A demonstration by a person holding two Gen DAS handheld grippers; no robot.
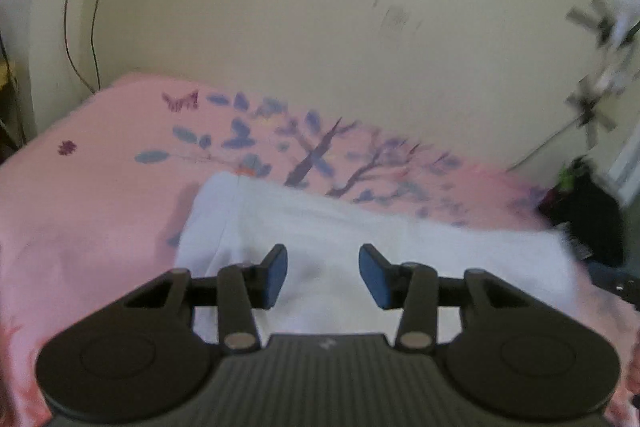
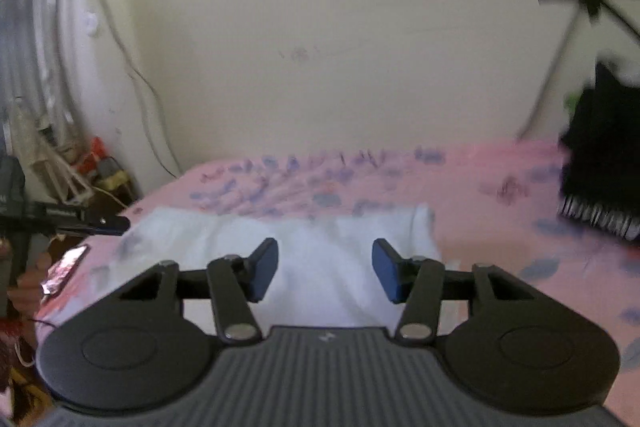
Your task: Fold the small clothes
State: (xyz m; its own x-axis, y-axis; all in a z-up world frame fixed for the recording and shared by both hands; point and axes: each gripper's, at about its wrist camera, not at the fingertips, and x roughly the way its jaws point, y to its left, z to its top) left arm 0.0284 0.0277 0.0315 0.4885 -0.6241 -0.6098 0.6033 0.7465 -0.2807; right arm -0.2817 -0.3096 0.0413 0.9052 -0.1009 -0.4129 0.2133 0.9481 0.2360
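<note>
A white garment point(image 1: 360, 227) lies spread on a pink bedsheet point(image 1: 80, 207) printed with blue leaves and a purple tree. My left gripper point(image 1: 323, 275) hovers over the garment's near part, its blue pads apart with only cloth below them. In the right wrist view the same white garment point(image 2: 320, 239) lies across the pink bedsheet point(image 2: 500, 227). My right gripper point(image 2: 325, 269) stands open above it, nothing pinched between its pads. Both views are blurred.
A cream wall point(image 1: 320, 7) rises behind the bed. Thin cables point(image 1: 96, 7) hang at the left. A black garment point(image 2: 604, 155) lies at the bed's right edge. Clutter point(image 2: 80, 179) and a shiny packet point(image 2: 66, 267) sit by the bed's left side.
</note>
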